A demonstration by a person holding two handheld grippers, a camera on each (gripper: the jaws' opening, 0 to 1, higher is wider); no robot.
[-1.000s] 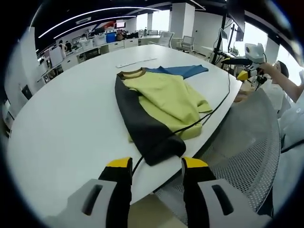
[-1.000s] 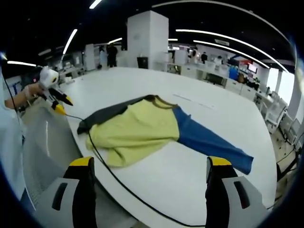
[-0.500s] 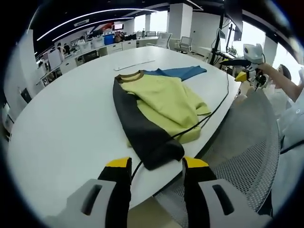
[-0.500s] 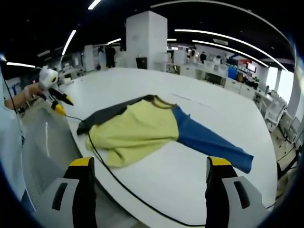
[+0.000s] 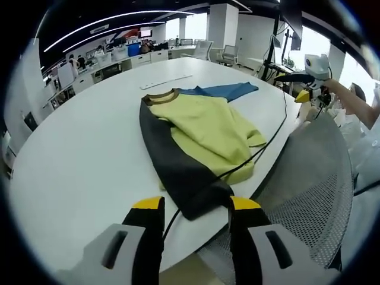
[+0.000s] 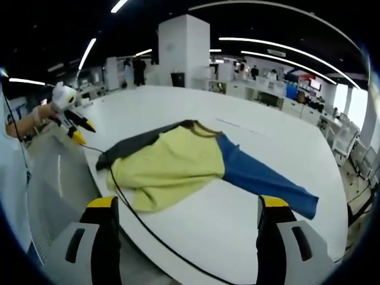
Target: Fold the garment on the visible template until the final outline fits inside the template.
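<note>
So there's a long-sleeved garment with a pale yellow body, one dark charcoal sleeve and one blue sleeve lying flat-ish on a big white oval table, pretty close to the table's near edge. From the left gripper view the charcoal sleeve runs toward the camera and ends just past the yellow-tipped jaws, while the blue sleeve pokes out the far side. The left gripper has its jaws a moderate way apart with nothing between them. In the right gripper view the garment sits mid-table with the blue sleeve stretched out to the right, and the right gripper is spread wide and holding nothing, hovering back from the cloth. A thin black cable trails across the table edge and over the yellow part of the shirt. There's a grey mesh chair back right beside the table. Can't make out any template outline on the tabletop
</note>
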